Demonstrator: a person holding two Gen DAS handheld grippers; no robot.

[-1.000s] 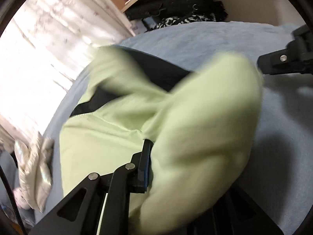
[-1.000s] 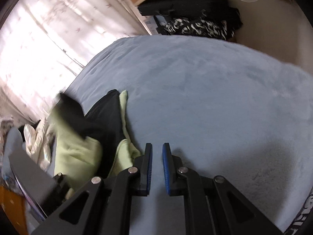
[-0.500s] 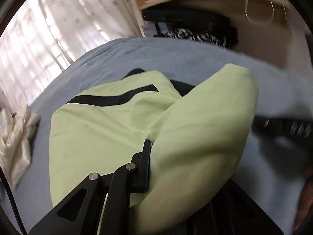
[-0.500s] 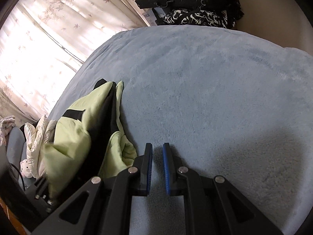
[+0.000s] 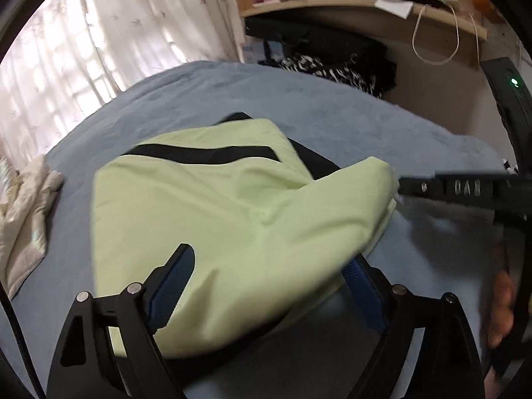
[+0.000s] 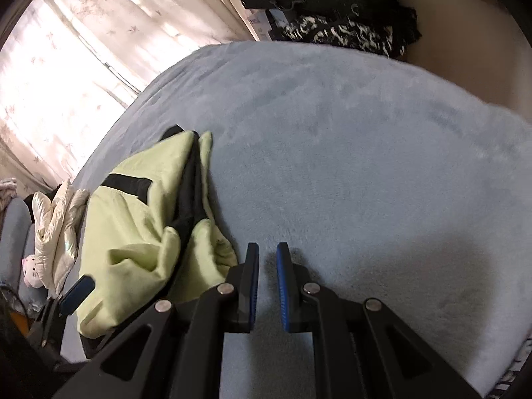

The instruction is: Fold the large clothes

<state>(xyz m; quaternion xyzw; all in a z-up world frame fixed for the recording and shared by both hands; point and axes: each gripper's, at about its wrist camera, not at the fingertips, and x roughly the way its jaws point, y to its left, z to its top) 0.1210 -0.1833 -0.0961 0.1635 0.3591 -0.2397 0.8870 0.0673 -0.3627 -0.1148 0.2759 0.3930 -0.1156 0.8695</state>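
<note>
Its jaws just sprung wide, the left gripper releases the light-green, black-striped fabric jacket, left of the near-closed, empty right gripper.

Left gripper angled downward, jaws just spread wide, pads clear of the cloth lying between them, right gripper angled downward, jaws slightly parted with nothing between them, blurred hand behind it

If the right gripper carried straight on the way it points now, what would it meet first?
Most likely the bare blue blanket. The right gripper, jaws slightly apart with nothing between them, points down at open blanket just right of the green garment. Depth is hard to judge, but nothing else appears in that line.
</note>
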